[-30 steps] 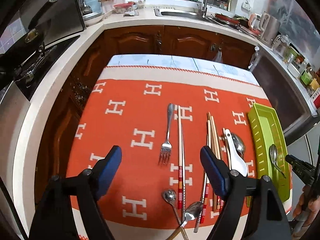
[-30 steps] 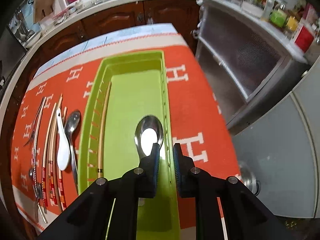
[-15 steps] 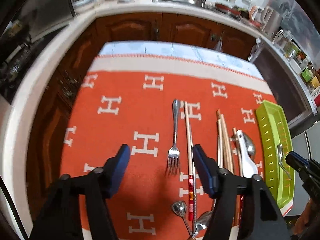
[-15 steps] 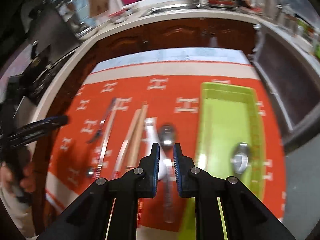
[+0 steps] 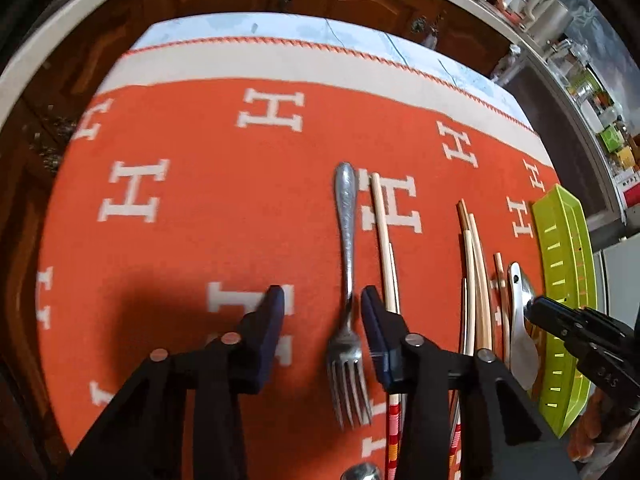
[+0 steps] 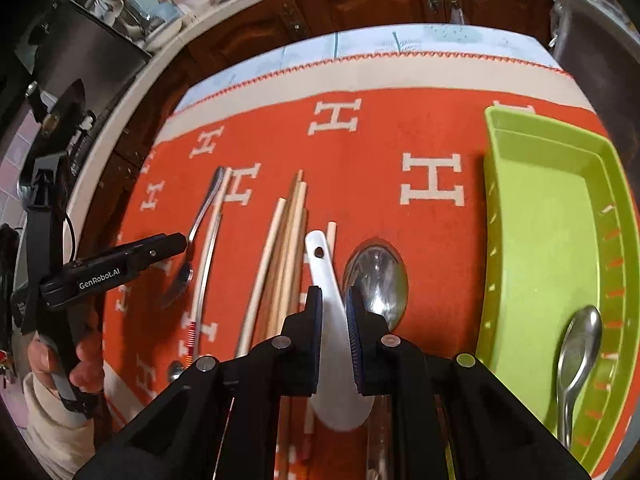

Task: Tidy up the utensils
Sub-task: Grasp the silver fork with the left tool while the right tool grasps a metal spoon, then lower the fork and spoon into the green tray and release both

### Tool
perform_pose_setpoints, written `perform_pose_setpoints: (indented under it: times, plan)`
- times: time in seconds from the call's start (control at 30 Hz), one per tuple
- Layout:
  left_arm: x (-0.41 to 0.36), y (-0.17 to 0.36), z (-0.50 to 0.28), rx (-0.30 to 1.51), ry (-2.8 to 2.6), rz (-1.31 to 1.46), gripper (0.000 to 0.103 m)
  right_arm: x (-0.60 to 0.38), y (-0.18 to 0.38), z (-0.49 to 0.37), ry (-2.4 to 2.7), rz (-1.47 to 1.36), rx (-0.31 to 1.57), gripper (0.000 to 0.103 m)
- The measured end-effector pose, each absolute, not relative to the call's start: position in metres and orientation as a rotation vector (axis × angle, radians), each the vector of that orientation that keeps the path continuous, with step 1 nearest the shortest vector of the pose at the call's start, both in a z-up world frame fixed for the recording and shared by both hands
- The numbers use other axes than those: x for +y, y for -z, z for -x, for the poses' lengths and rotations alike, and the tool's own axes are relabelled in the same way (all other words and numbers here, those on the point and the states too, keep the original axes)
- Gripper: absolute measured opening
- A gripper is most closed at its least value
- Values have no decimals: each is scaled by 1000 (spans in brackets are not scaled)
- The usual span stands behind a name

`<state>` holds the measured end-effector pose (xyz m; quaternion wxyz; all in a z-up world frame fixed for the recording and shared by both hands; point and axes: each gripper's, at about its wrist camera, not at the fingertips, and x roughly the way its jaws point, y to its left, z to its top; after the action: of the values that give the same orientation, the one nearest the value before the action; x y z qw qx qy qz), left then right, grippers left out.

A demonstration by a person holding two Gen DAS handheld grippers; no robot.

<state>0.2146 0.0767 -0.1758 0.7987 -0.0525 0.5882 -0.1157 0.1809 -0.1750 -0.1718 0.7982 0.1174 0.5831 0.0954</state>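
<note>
Surface: an orange cloth [image 5: 224, 208] patterned with white H shapes covers the table, kitchen cabinets beyond its far edge.
Left gripper [image 5: 322, 300]: low over the cloth, blue pads well apart, one on each side of the fork's neck; whether they touch the fork cannot be told.
Fork [image 5: 348, 320]: metal, lying flat, handle to the far side, tines near.
Right gripper [image 6: 333, 300]: pads set narrowly apart with the white spoon's handle between them; contact cannot be told.
White spoon [image 6: 332, 292]: ceramic, on the cloth, bowl at the near end.
Metal spoon [image 6: 378, 280]: just right of the white spoon, on the cloth.
Chopsticks [image 6: 286, 248]: wooden, a loose bunch left of the white spoon.
Green tray [image 6: 500, 240]: at the right edge of the cloth; one steel spoon [image 6: 578, 344] lies inside, at its near right.
</note>
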Motion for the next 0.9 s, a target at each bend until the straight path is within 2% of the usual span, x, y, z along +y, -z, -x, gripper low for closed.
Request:
perform_pose_setpoints:
  times: [0.17,0.27,0.33,0.4,0.43,0.5,0.9]
  plan:
    - [64,177,-220,1234,265,65,37,-169,182,-186,-249,-215,1263,14]
    - [58,176,-220,1219,264,41,37,-163,188,-186,-253,-180,1258,9]
    - [55,176,-219,1207,255,22,31,-159,189,-184,-262,-165,1248,7]
    - [54,176,-218,1198,244,4,13,-156,189,-181,-260,-137,1232,3]
    - [57,175,-216,1201,252,11,8,-155,189,-180,-254,-127,1228,3]
    - [59,176,-215,1208,260,37,4,-155,189,-177,-248,-129,1215,3]
    - [74,155,-179,1169,240,114,2,-177,150,-149,-244,-224,1071,2]
